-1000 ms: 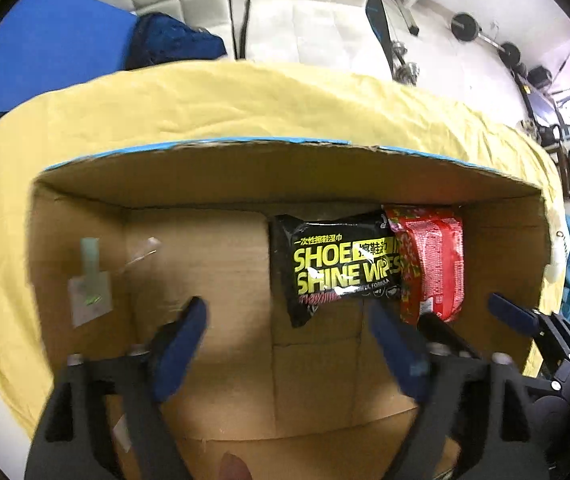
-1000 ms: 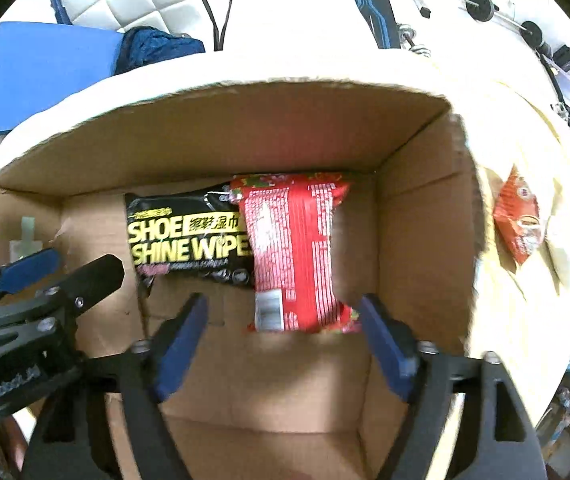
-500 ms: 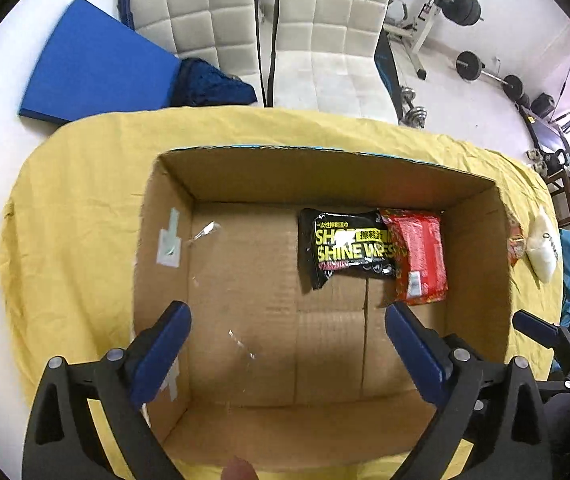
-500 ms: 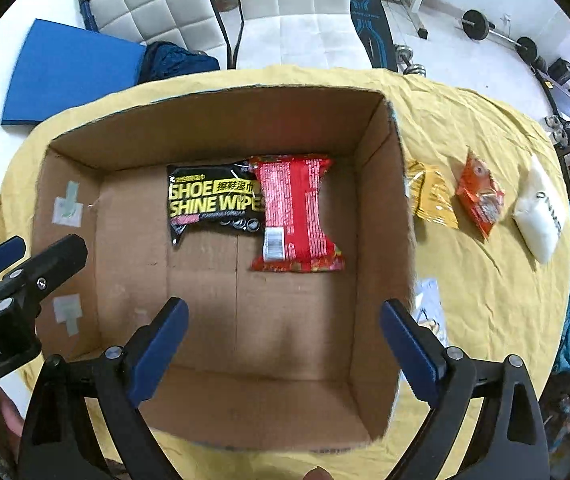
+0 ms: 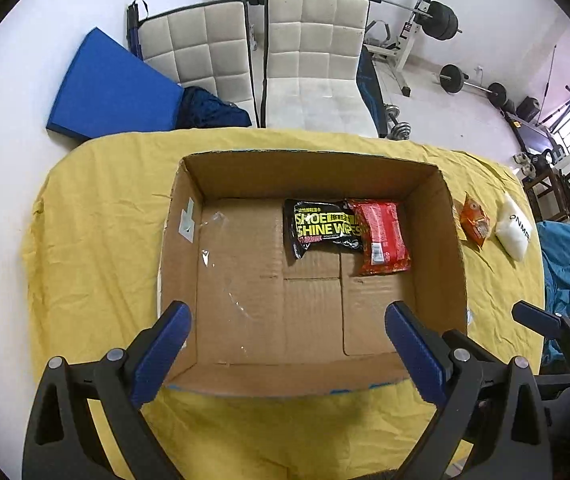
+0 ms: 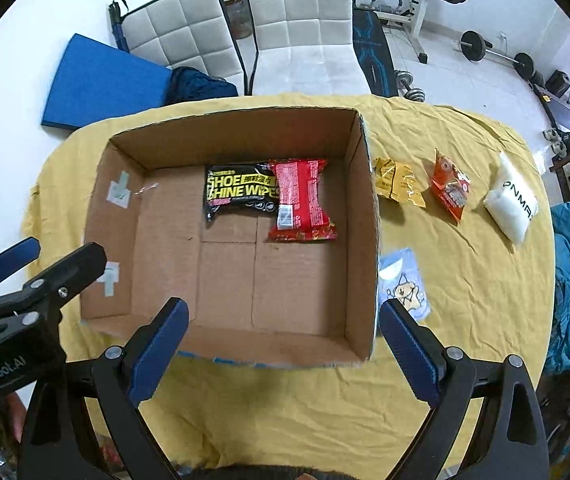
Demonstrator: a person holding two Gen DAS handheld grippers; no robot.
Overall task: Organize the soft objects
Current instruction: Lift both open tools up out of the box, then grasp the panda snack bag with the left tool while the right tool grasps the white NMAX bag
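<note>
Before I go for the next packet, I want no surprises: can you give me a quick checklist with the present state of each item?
1. Right gripper open and empty: ok.
2. Left gripper open and empty: ok.
3. Cardboard box upright, with bare floor left: ok.
4. Packets already inside, the shoe shine wipes and the red packet, lie flat at the far wall: ok.
5. Packets left on the yellow cloth, right of the box: yellow packet, orange packet, white pouch, light blue packet: not ok, not yet boxed.
6. Light blue packet free of the box wall: cannot tell, it lies right beside it.
</note>
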